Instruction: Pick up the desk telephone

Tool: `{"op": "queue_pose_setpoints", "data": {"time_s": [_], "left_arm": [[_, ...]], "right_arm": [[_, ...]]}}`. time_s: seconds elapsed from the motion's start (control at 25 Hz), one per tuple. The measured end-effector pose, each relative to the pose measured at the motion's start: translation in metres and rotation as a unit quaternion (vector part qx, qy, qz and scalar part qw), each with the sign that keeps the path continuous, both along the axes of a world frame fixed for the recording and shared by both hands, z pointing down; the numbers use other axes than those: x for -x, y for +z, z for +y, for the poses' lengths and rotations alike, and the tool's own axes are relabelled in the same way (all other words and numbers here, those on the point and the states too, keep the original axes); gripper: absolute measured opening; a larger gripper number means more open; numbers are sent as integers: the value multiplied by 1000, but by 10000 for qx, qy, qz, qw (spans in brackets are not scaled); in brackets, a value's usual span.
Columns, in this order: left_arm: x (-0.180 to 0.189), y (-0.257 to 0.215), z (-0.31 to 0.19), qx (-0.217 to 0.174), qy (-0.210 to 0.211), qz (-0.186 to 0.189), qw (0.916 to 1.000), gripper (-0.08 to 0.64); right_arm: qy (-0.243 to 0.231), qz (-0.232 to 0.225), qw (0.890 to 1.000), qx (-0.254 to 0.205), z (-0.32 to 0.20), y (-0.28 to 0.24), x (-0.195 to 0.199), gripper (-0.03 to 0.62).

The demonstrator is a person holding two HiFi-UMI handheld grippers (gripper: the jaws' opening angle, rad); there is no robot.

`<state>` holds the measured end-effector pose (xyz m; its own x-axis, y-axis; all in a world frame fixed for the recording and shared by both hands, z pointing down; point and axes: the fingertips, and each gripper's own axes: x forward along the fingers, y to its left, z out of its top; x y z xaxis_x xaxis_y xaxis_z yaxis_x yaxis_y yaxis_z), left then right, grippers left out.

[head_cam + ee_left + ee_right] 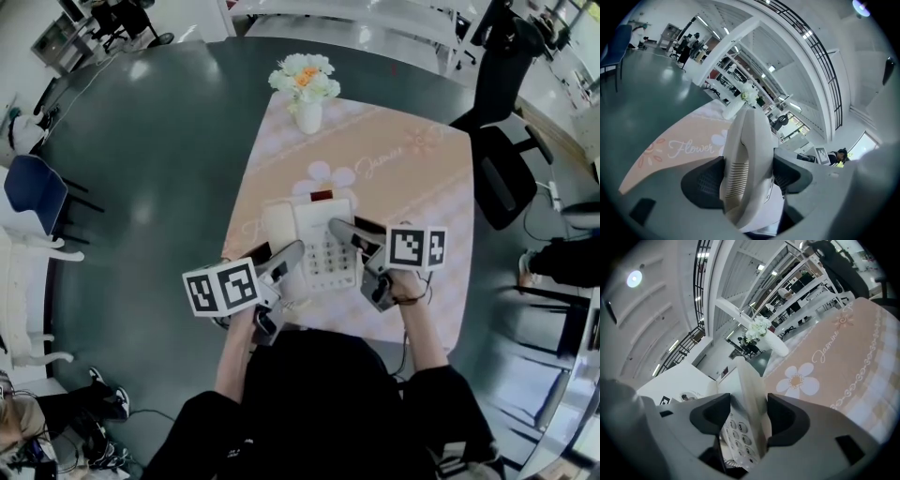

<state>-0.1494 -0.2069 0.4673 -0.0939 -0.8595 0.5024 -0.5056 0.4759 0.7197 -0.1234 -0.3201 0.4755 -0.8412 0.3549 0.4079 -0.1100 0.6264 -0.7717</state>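
Observation:
A white desk telephone (319, 239) sits near the front of a table with a pink flowered cloth (412, 206). Its handset (278, 225) lies along its left side and the keypad (328, 255) faces up. My left gripper (292, 253) is shut on the telephone's left side, clamping the handset (747, 154) between both dark pads (705, 180). My right gripper (339, 230) is shut on the right edge, where the telephone (749, 399) stands edge-on between the jaws with the number keys (737, 430) showing. Whether the telephone is off the cloth, I cannot tell.
A white vase of flowers (306, 89) stands at the table's far edge, behind the telephone. A black office chair (502, 173) is at the table's right and a blue chair (36, 192) stands far left on the dark floor.

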Motion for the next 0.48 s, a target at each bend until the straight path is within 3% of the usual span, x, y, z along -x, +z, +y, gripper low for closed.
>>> {"op": "queue_pose_setpoints", "data": {"time_s": [0.48], "left_arm": [[-14, -31, 2, -134, -20, -244, 9996, 319]], "right_arm": [[85, -475, 9987, -135, 0, -40, -2, 242]]}}
